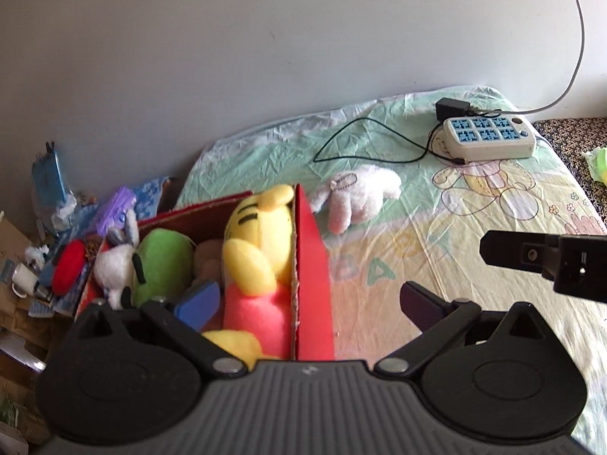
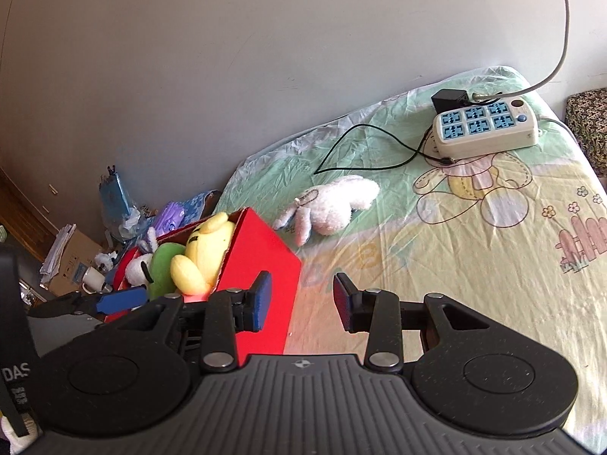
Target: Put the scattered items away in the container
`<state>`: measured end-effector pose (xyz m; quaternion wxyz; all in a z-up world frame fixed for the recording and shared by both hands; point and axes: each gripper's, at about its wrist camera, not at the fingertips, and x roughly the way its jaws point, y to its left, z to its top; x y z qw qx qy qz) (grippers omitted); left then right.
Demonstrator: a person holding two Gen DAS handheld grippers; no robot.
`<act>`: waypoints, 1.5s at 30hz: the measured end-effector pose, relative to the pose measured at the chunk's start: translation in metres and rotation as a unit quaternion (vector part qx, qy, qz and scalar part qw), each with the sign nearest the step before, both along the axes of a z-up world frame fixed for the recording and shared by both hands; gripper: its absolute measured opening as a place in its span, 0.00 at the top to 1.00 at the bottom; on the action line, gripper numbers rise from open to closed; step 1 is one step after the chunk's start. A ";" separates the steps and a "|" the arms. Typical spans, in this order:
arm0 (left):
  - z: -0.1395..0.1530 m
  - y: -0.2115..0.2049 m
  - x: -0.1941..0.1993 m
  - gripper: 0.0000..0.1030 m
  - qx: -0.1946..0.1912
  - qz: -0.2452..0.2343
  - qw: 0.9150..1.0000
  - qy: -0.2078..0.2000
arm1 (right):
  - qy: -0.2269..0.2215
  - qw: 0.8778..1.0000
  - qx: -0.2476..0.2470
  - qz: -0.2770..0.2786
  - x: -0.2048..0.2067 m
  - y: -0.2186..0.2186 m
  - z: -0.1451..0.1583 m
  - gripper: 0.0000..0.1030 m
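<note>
hovering over the bed (image 2: 474,295), both grippers empty. left gripper (image 1: 309,305): jaws spread wide, one blue pad (image 1: 199,305) over the red box (image 1: 313,265), the other dark pad over the sheet, nothing between them. right gripper (image 2: 301,301): jaws partly apart, released, nothing gripped; its left pad sits in front of the box's red side (image 2: 261,261), only bare sheet in the gap. the red box stands on the bed at its left edge, open at the top and already filled: yellow plush (image 1: 254,242) against the right wall, green plush (image 1: 163,261) beside it, black-and-white plush (image 1: 114,269) at the far left. one white plush bunny (image 2: 328,204) lies on the sheet outside the box, just beyond its far right corner, with a bead chain on it. farther back near the wall, a white power strip (image 2: 487,127) with blue sockets, a black adapter (image 2: 449,100) plugged in and a thin black cable (image 2: 364,148) looping across the sheet. clutter on the floor left of the bed, details unclear.
</note>
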<state>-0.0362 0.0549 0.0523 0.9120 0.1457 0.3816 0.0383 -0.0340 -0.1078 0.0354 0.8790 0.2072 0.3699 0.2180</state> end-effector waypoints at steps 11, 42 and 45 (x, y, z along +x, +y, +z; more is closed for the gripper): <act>-0.044 -0.035 0.024 0.01 -0.127 -0.080 0.988 0.034 | 0.029 0.990 -0.103 0.089 0.074 -0.016 -0.013 0.62; -0.137 -0.008 0.116 0.01 -0.256 0.031 0.962 0.087 | 0.039 0.970 -0.113 0.212 0.281 0.112 -0.085 0.62; -0.135 -0.006 0.123 0.01 -0.256 0.025 0.964 0.071 | 0.062 0.968 -0.101 0.220 0.279 0.099 -0.082 0.62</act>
